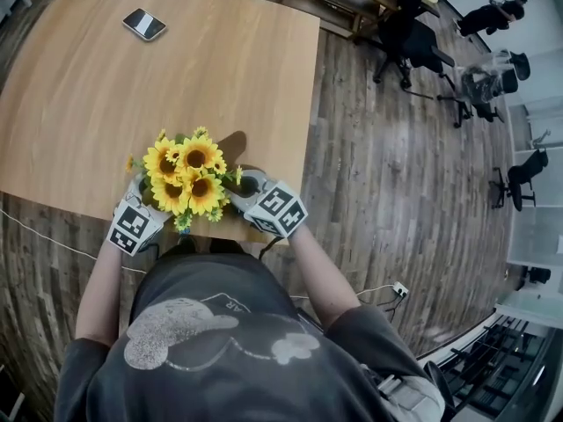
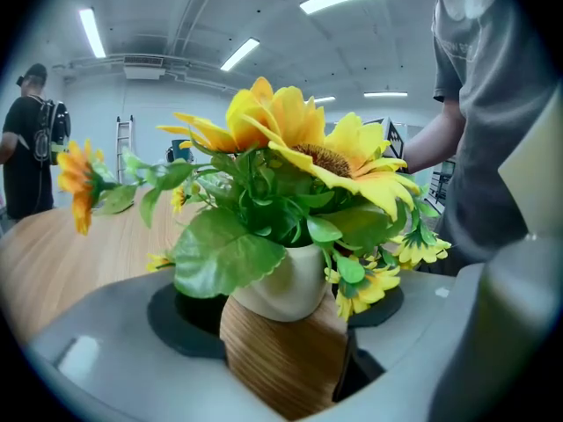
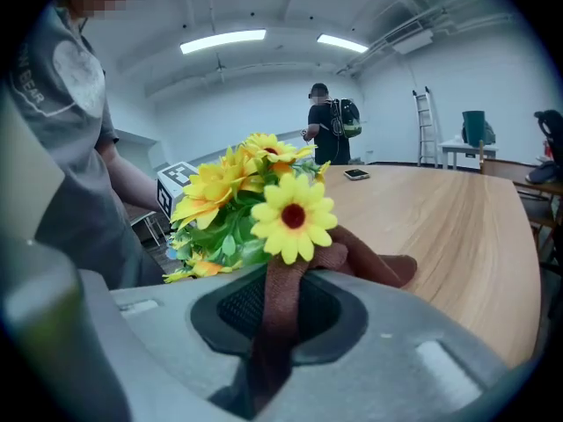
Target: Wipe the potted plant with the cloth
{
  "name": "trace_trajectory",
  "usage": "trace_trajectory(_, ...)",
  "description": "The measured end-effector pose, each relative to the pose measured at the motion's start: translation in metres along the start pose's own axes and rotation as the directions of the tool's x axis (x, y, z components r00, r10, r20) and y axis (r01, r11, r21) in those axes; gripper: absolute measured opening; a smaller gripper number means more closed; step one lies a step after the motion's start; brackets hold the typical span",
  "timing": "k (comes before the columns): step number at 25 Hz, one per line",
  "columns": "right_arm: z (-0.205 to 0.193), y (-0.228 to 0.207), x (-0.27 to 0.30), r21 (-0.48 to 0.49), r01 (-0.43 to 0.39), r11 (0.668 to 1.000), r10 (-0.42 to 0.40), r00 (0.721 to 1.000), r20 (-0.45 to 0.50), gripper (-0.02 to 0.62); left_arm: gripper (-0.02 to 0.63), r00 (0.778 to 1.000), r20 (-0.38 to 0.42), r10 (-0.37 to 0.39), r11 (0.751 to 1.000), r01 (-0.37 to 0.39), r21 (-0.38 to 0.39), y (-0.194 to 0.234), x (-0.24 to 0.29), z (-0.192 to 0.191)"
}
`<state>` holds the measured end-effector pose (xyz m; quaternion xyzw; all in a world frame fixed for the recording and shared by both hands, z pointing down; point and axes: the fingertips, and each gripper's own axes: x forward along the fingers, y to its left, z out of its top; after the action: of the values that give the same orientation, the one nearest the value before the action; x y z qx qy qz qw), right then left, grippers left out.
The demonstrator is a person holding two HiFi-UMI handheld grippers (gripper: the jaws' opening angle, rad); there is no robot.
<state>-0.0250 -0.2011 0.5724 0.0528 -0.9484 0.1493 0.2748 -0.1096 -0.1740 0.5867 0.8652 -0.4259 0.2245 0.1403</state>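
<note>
**Q:** Where is the potted plant (image 1: 187,176)?

**A:** At the near edge of a light wooden table (image 1: 132,86), right in front of the person. A gripper sits on either side of it. From the head view only the yellow sunflower blooms (image 1: 195,156) show, and they cover the pot entirely.

**Q:** Is the pot visible anywhere?

**A:** Yes, in the left gripper view. The pot (image 2: 281,341) is cream above and wood-grained below. It stands between the jaws of the left gripper (image 1: 139,207), which are closed against its sides. The jaws cut off its base, so it is unclear whether it rests on the table. A large green leaf (image 2: 224,255) hangs over its rim.

**Q:** And the cloth?

**A:** The right gripper (image 3: 273,323) has its jaws clamped on a brown cloth (image 3: 369,266). The cloth rises out of the jaws and folds over toward the tabletop. A small yellow flower (image 3: 293,217) overlaps it, so whether the cloth touches the foliage cannot be told. In the head view the blooms hide the tips of both grippers.

**Q:** Anything else?

**A:** A phone (image 1: 144,24) lies at the far side of the table, well apart from the plant. A person with a backpack (image 3: 327,126) stands in the background, too small to make out further.
</note>
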Motion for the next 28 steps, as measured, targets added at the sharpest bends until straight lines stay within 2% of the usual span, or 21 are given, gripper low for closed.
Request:
trace_trajectory(10, -0.021, 0.021, -0.004, 0.067, 0.110, 0.992, -0.111, 0.994, 0.020, 0.049, 0.394, 1.000, 0.025, -0.014, 1.000, 0.014, -0.004, -0.005, 0.010, 0.014)
trace_trajectory(14, -0.026, 0.026, -0.005, 0.088, 0.139, 0.986, -0.141, 0.990, 0.025, 0.049, 0.414, 0.998, 0.022, 0.056, 0.998, -0.056, -0.020, 0.001, 0.004, -0.002)
trace_trajectory(19, -0.030, 0.040, -0.007, 0.071, 0.124, 0.990, -0.126, 0.992, 0.011, 0.049, 0.436, 0.989, 0.050, 0.136, 0.986, -0.130, -0.106, 0.001, -0.022, -0.011)
trace_trajectory(28, -0.024, 0.089, 0.012, 0.003, 0.009, 1.000, -0.009, 1.000, -0.015, 0.049, 0.436, 0.984, 0.030, 0.174, 0.976, -0.168, -0.136, -0.020, -0.041, -0.033)
